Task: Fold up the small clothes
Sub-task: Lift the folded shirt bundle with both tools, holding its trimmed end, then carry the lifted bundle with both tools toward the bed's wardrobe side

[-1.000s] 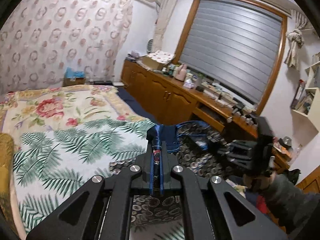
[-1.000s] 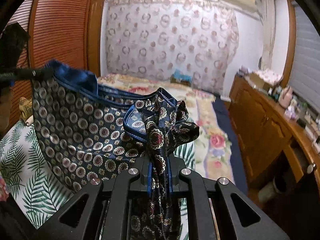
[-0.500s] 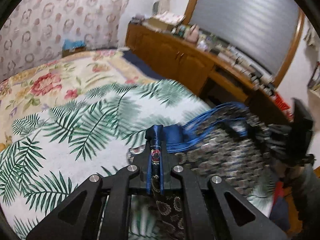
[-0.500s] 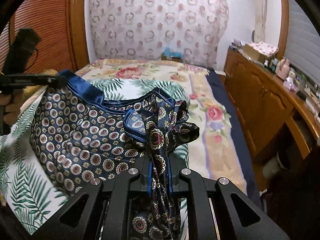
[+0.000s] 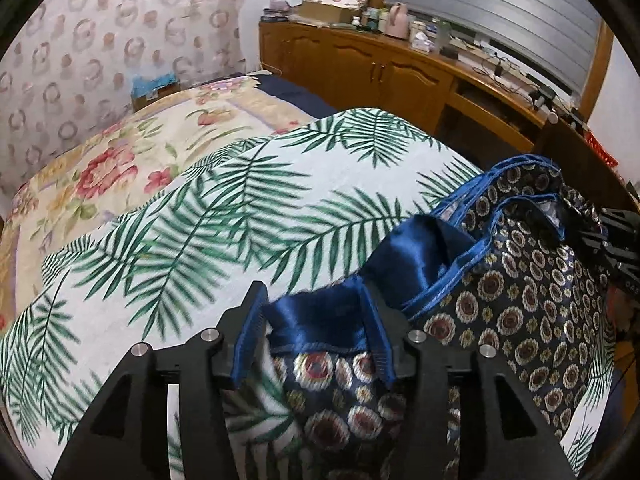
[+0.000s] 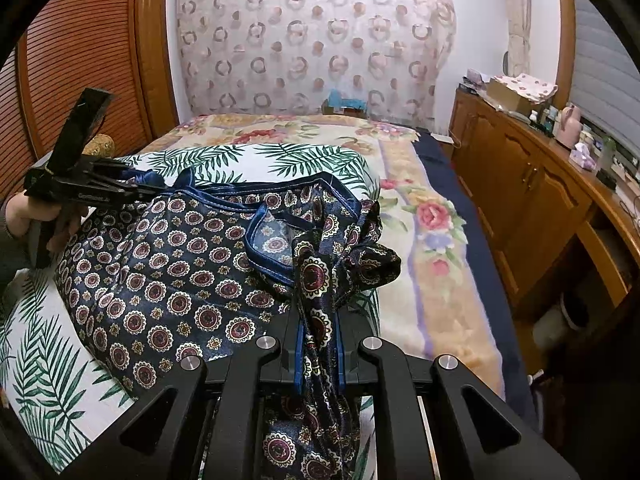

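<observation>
L gripper [image 5: 316, 334] now open; garment [image 6: 168, 280] lowered onto bed [image 5: 200, 216].

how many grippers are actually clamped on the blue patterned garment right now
1. The right gripper is shut on the patterned garment at its right end. The left gripper is open, garment edge lying loose between its fingers.

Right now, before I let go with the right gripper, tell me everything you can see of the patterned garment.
The patterned garment is dark navy, shiny and satin-like, printed with round maroon-and-cream medallions and edged in blue trim. It lies mostly spread on the palm-leaf sheet. The left gripper is open, with the plain blue edge lying between its fingers. The right gripper is shut on a bunched corner, which crumples upward. What kind of garment it is cannot be told.
</observation>
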`<control>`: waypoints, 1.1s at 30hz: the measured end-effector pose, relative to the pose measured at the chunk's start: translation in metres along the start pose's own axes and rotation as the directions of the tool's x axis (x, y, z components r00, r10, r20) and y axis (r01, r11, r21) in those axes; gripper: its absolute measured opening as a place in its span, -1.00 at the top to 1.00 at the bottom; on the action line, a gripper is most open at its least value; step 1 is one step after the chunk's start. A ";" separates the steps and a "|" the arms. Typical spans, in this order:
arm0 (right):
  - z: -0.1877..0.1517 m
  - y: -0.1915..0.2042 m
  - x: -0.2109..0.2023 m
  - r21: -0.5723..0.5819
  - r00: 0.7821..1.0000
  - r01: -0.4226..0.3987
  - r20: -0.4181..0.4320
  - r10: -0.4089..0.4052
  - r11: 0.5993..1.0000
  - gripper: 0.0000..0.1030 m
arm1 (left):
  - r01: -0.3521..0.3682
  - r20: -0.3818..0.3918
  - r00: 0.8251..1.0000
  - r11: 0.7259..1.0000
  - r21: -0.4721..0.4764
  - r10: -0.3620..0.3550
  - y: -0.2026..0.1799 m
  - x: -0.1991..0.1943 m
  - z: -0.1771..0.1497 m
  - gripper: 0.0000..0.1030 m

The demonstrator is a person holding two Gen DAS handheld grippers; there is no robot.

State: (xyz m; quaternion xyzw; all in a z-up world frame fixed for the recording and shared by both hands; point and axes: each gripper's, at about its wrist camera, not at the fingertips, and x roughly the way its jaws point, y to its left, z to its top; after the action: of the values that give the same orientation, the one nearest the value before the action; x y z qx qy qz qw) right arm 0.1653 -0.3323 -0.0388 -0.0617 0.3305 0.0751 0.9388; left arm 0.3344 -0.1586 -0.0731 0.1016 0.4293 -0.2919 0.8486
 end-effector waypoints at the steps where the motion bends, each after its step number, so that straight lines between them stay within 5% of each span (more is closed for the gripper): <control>1: -0.002 0.000 0.001 0.001 1.000 -0.001 0.000 0.001 1.000 0.78 | 0.006 -0.003 1.000 1.000 0.003 -0.006 -0.001 0.001 0.001 0.01; 3: -0.004 -0.002 0.002 0.006 1.000 -0.006 0.001 0.006 1.000 0.78 | 0.015 -0.011 1.000 1.000 0.009 -0.015 0.000 0.001 0.003 0.01; 4: -0.003 -0.002 0.001 0.006 1.000 -0.010 0.004 0.010 1.000 0.78 | 0.026 -0.014 1.000 1.000 0.012 -0.026 -0.001 0.000 0.003 0.25; 5: -0.004 -0.002 0.001 0.004 1.000 -0.010 0.004 0.010 1.000 0.78 | 0.065 -0.017 0.998 0.998 0.007 -0.065 -0.001 -0.001 0.003 0.77; 8: -0.005 -0.002 0.002 -0.002 1.000 -0.014 0.006 0.014 1.000 0.78 | 0.100 -0.024 0.995 0.994 -0.043 -0.101 0.000 -0.008 0.002 0.89; 13: -0.004 0.002 -0.006 -0.022 0.999 -0.013 0.048 0.014 1.000 0.79 | 0.088 0.087 0.993 0.994 -0.065 -0.082 -0.007 -0.051 -0.007 0.90; 24: 0.051 0.047 -0.056 -0.157 0.976 -0.021 0.213 0.055 0.987 0.79 | 0.086 0.359 0.932 0.994 -0.062 -0.058 -0.007 -0.205 -0.024 0.92; 28: 0.087 0.086 -0.062 -0.256 0.961 -0.045 0.255 0.112 0.966 0.79 | 0.031 0.418 0.908 0.993 -0.111 0.019 0.018 -0.251 -0.044 0.92; 33: 0.135 0.150 -0.044 -0.371 0.935 -0.116 0.272 0.227 0.921 0.79 | -0.103 0.439 0.877 0.968 -0.227 0.196 0.070 -0.302 -0.093 0.92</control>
State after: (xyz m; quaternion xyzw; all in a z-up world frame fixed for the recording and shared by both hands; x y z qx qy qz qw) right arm 0.1869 -0.1676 0.0832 -0.1851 0.1648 0.2244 0.9425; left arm 0.1740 0.0607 0.1029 -0.0213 0.2347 -0.1969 0.9517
